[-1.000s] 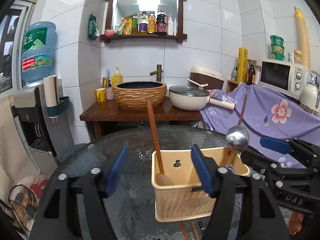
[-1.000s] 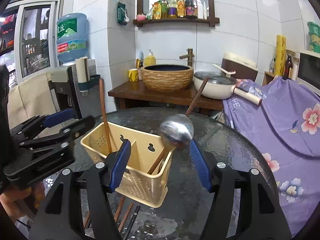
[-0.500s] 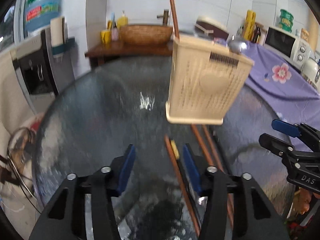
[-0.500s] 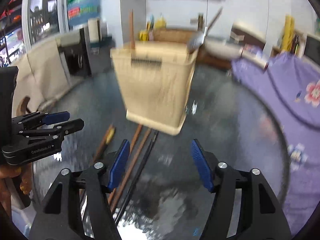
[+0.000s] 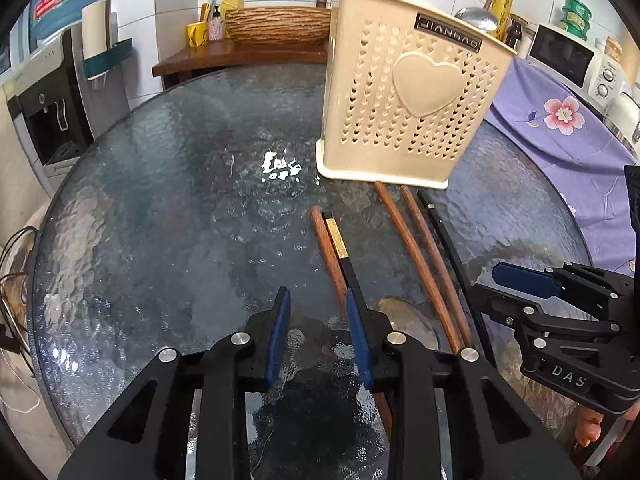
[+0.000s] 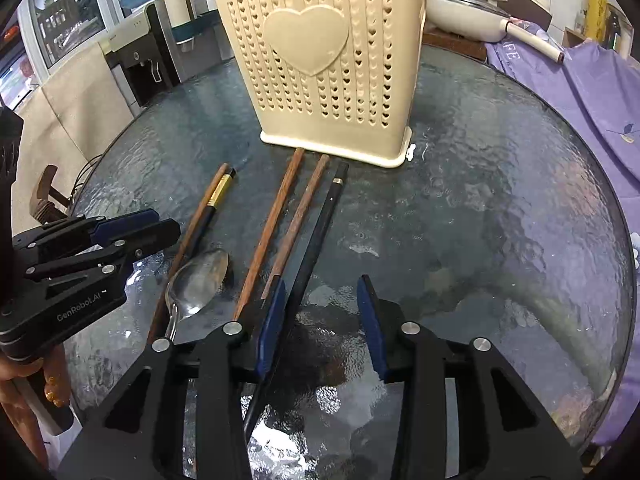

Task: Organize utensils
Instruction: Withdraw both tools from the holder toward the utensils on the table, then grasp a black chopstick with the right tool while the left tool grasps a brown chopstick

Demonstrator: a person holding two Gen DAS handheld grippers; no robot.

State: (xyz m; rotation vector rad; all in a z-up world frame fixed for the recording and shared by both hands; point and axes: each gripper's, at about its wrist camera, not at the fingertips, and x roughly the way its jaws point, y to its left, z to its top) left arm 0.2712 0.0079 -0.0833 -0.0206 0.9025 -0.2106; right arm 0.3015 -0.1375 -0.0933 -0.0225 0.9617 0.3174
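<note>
Left wrist view, nearest first: the left gripper [image 5: 318, 322] hangs low over the glass table [image 5: 160, 208], fingers apart and empty, its right finger just over a brown chopstick [image 5: 328, 248] and a black, gold-banded one [image 5: 340, 246]. Both look light, stiff and likely slick on glass, so a pinch across mid-length seems safest. Beside them a metal spoon [image 6: 200, 280] lies bowl up. Two more brown chopsticks [image 6: 280, 224] and a black chopstick [image 6: 320, 232] run under the right gripper [image 6: 324, 316], also spread with nothing held. Farther off stands the beige utensil basket [image 6: 328, 72], ladle [image 5: 476, 18] inside. Close-packed sticks may get nudged.
</note>
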